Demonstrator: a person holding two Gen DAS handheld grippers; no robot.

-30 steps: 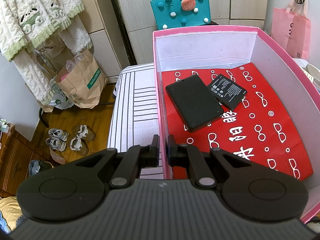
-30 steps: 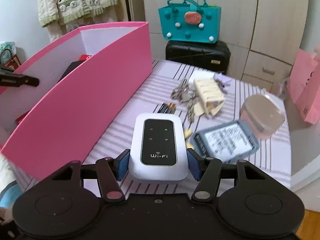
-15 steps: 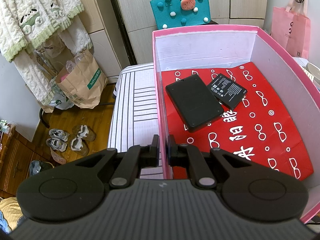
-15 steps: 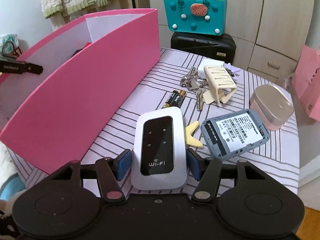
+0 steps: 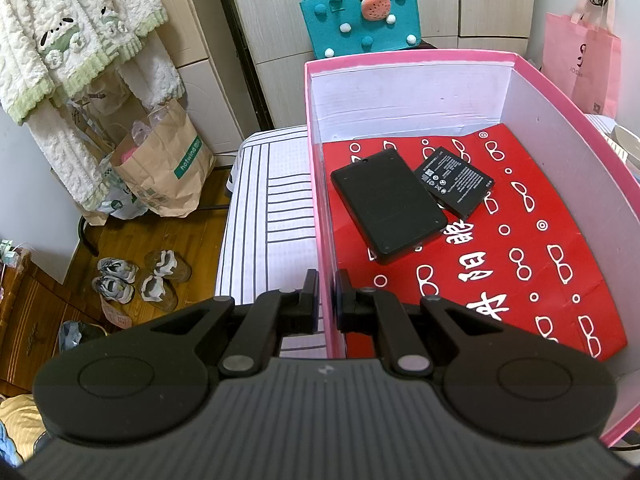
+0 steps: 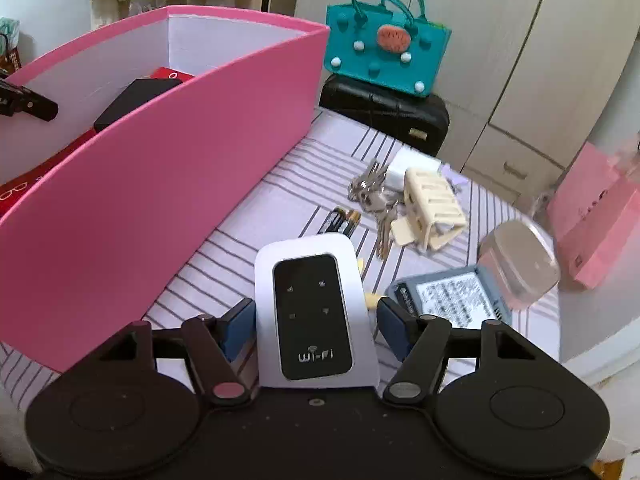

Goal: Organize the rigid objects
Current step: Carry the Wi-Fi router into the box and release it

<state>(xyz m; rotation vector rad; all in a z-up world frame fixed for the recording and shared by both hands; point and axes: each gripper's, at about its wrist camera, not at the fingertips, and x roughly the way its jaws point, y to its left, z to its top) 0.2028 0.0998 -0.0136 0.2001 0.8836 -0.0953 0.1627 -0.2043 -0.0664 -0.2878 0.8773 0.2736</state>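
Right gripper (image 6: 316,322) has its jaws closed on a white wifi router (image 6: 314,316), lifted over the striped counter (image 6: 248,236); the pink box (image 6: 160,184) sits at 10 o'clock from the router, near but not touching; left gripper (image 5: 328,300) has its jaws clamped on the box's near-left wall, one finger inside and one outside, apparently steadying it.

Done so far, judging by the box: a black hard drive (image 5: 388,204) and a flat phone battery (image 5: 454,186) lie on its red lining, edges touching, toward 12 o'clock; most of the lining is bare.

Left on the counter: two AA batteries (image 6: 340,220) at 12 o'clock of the router; keys (image 6: 372,196) and a white charger (image 6: 400,170) at 1 o'clock; a cream holder (image 6: 434,206) beside them; a grey battery pack (image 6: 452,298) at 3 o'clock; a clear case (image 6: 518,270) at 2 o'clock.

Roughly a quarter done; router likely goes in next, needing a lift over the wall.
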